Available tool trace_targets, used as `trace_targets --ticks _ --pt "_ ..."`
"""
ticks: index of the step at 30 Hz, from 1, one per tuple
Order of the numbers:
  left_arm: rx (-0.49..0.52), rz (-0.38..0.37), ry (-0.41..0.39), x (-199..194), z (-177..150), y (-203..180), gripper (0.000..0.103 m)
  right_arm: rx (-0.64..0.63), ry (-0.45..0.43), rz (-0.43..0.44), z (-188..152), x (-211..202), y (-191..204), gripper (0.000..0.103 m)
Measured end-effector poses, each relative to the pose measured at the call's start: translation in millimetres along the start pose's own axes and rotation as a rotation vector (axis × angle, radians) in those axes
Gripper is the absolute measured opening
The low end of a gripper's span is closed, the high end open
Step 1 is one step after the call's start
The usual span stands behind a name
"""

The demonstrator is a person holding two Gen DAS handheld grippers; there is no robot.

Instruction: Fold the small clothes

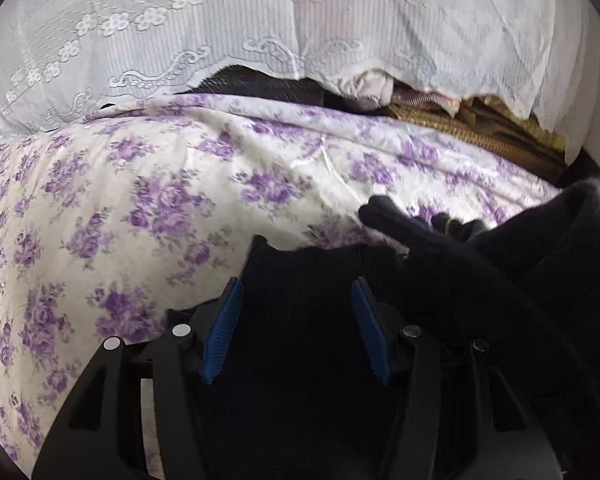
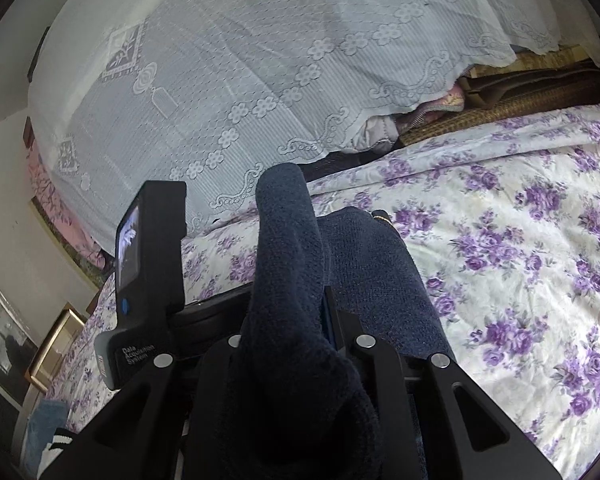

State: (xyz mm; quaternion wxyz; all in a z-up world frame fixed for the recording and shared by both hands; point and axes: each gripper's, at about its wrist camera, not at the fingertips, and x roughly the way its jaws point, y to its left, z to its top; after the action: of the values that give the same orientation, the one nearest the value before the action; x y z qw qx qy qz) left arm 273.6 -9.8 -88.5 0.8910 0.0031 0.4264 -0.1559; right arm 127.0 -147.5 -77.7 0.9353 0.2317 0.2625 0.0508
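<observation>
while clamping navy garment (image 2: pixel 288 280), right jaws narrow

The only readable text is white lettering, "Data Acquisition System", in three stacked lines on the lower side of the black left gripper (image 2: pixel 148 280) body, seen from the right wrist view. Just beside it a small white sticker (image 2: pixel 103 364) with red marks is too small to read.

Bed (image 2: pixel 520 248), floral cover: lay open and bare to the right. Lace-draped pile (image 2: pixel 240 80) walled the far edge. Left hand-held gripper (image 2: pixel 152 264) stood close alongside.
</observation>
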Motion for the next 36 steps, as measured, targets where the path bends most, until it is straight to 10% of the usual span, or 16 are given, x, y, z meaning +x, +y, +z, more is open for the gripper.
trace_targets --ticks 26,36 --pt "-0.115 0.119 -0.025 9 -6 90 0.053 -0.153 0.067 0.006 -30 46 77 0.020" --pt "-0.224 0.173 -0.024 19 -12 133 0.050 -0.423 0.171 -0.135 -77 91 103 0.031"
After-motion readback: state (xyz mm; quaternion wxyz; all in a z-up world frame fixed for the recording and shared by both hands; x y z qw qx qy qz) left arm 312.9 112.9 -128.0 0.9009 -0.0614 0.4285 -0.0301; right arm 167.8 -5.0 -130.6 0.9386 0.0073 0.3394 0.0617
